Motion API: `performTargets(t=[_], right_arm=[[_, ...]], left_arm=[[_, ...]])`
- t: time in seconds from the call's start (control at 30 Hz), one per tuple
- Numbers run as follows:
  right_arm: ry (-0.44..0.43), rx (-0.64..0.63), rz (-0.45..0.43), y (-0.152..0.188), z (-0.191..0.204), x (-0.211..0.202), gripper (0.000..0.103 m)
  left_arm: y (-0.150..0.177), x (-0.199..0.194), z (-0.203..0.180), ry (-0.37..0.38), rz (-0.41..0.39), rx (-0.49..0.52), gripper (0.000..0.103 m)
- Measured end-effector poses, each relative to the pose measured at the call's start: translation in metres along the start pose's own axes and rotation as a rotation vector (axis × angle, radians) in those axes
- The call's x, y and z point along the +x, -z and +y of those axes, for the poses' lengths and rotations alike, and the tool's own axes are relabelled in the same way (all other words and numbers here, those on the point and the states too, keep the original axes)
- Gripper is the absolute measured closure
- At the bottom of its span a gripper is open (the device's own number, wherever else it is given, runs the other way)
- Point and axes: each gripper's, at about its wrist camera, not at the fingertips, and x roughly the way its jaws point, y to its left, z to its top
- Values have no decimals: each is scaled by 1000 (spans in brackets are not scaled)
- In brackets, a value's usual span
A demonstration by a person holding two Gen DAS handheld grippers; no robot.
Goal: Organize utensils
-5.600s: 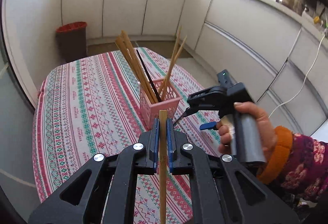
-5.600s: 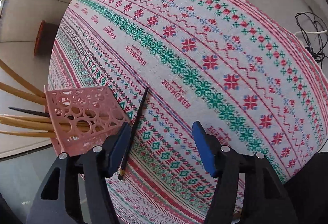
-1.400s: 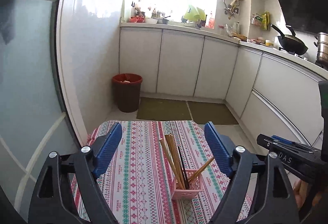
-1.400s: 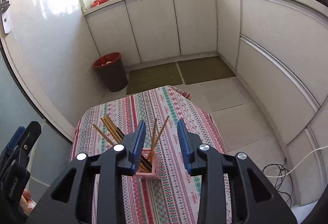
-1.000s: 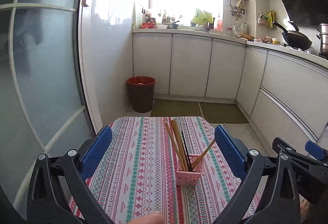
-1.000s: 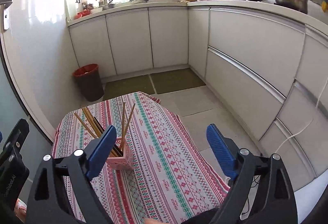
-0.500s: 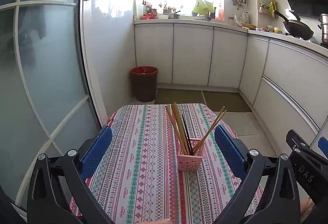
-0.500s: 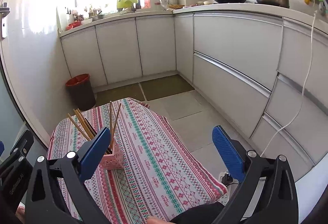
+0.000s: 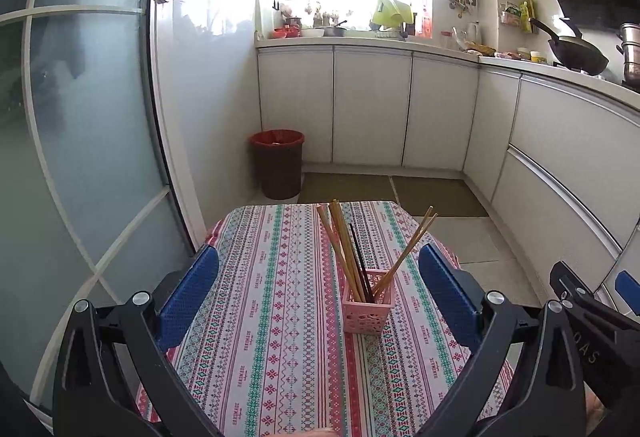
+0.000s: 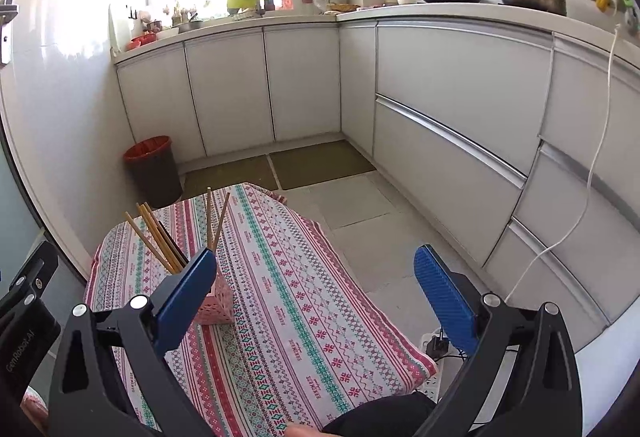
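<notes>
Both tools are held above the near edge of the tabletop, empty. The left gripper (image 9: 318, 291) has its blue-padded jaws spread wide; the right gripper (image 10: 316, 291) is likewise spread wide, pinching nothing.

The small pink perforated plastic basket (image 9: 367, 313) stands upright on the patterned red, green and white tablecloth (image 9: 260, 317), toward the right edge of the tabletop and about midway along it. It holds a bundle of long tan wooden chopsticks (image 9: 340, 245), a single thin black chopstick (image 9: 358, 257) and a pair of paler chopsticks (image 9: 412, 245) leaning right. No loose utensil is visible on the cloth; the task appears complete or nearly so.

Assessment of handling: the chopsticks are light, stiff and smooth, liable to slip or pivot; best pinched mid-shaft, across the length. The basket is light and top-heavy with its load, likely to tip if knocked; take it by the rim wall.
</notes>
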Motion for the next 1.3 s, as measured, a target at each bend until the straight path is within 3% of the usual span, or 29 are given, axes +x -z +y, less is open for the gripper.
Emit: performTargets(t=[1.3], right_arm=[[-14, -8, 17, 0, 4, -1, 7]], left_arm=[[0, 4, 3, -3, 5, -11, 7]])
